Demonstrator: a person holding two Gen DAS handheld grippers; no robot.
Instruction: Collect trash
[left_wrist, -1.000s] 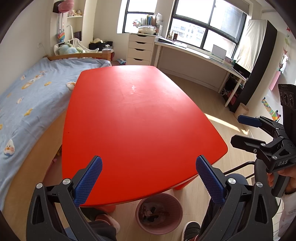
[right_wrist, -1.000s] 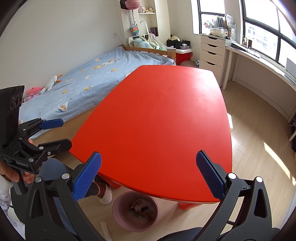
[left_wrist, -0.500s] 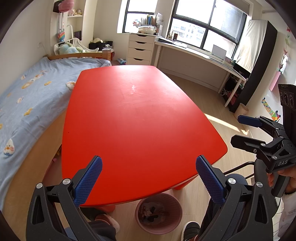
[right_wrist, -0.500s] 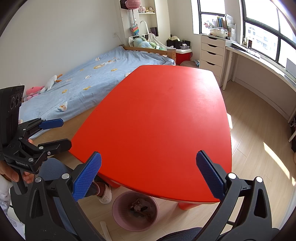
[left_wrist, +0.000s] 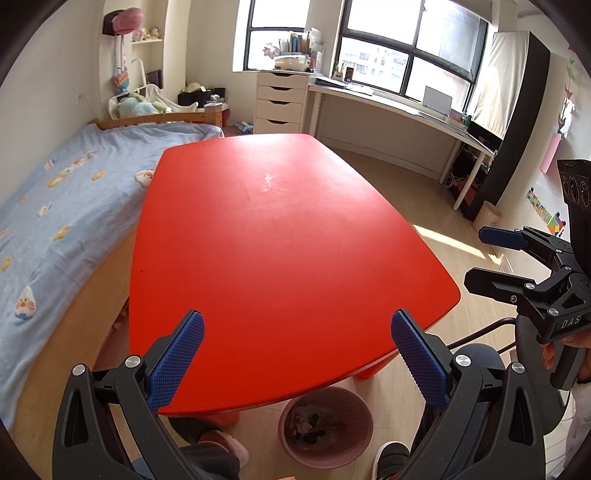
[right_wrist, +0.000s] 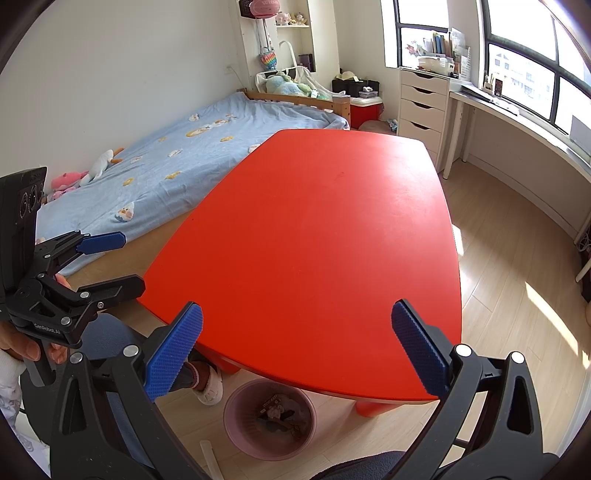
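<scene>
- On the far left lies the bed (left_wrist: 55, 206) with its pale blue cover, running alongside the bench; in my right wrist view a few soft toys (right_wrist: 85, 175) rest on it by the wall.
- My left gripper (left_wrist: 295, 354) hangs above the near end of the red bench (left_wrist: 280, 236), its blue-padded fingers (left_wrist: 177, 356) spread wide with nothing between them.
- The bench top itself is bare red, with a pale scuff (left_wrist: 266, 181) near its middle.
- Under the near edge of the bench, on the wooden floor (right_wrist: 517, 302), stands a pink bin (left_wrist: 327, 426), partly tucked beneath the rim. The trash (left_wrist: 310, 424) lies inside it: dark and printed scraps, too jumbled for me to name singly.
- From my right wrist view the same bin (right_wrist: 269, 421) sits low in the middle, between my fingers, close to a red bench leg (right_wrist: 373, 406).
- My right gripper (right_wrist: 297, 347) hangs over the near right corner of the bench, its fingers (right_wrist: 421, 349) wide apart and holding nothing.
- Beyond the bench on the right stand a white drawer unit (left_wrist: 282, 101) and a long desk (left_wrist: 406, 110) under the windows (left_wrist: 406, 48).
</scene>
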